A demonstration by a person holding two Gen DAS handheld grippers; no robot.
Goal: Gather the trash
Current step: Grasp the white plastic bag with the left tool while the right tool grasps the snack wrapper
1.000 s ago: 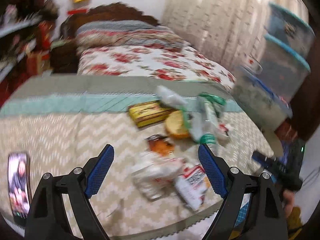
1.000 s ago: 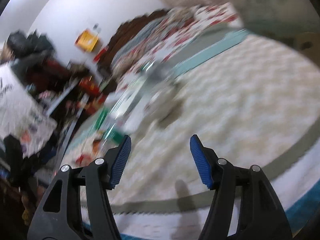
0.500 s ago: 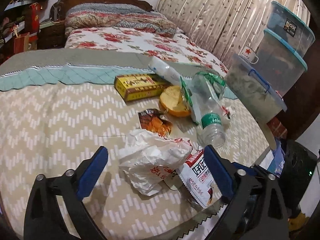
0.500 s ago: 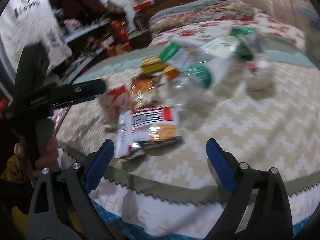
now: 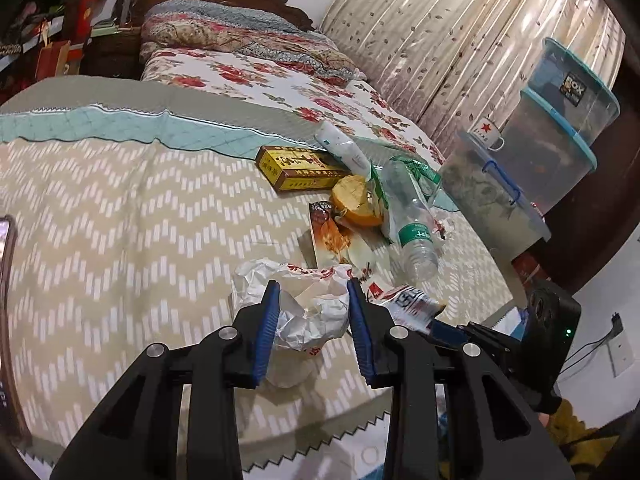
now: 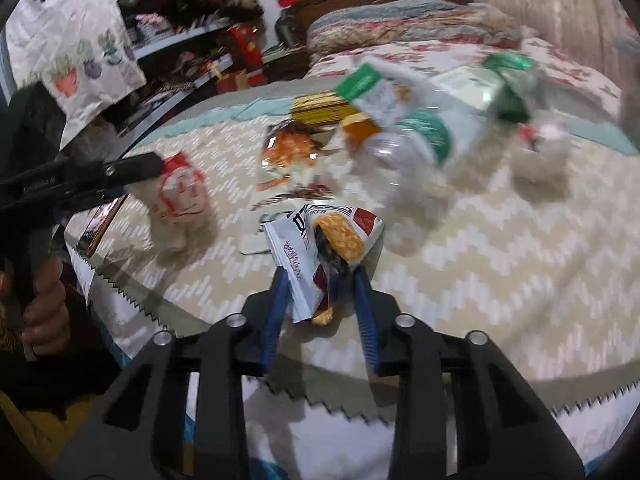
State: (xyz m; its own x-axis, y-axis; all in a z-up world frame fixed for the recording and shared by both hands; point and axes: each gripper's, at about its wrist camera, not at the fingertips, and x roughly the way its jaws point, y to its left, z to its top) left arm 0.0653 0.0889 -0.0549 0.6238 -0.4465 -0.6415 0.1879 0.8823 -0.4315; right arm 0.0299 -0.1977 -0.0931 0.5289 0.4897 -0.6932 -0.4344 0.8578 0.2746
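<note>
Crinkled white paper bag is sitting near the bed's front edge — the left tool, jaws just closing, is pinching it. Just beside it, the right tool is clamping a snack wrapper — bottle and yellow box lying beyond.

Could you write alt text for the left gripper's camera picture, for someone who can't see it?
The left gripper has just closed its blue pads on a crumpled white paper bag lying on a zigzag-patterned bedspread. Beyond it lie a plastic bottle, a yellow box and snack wrappers.
</note>
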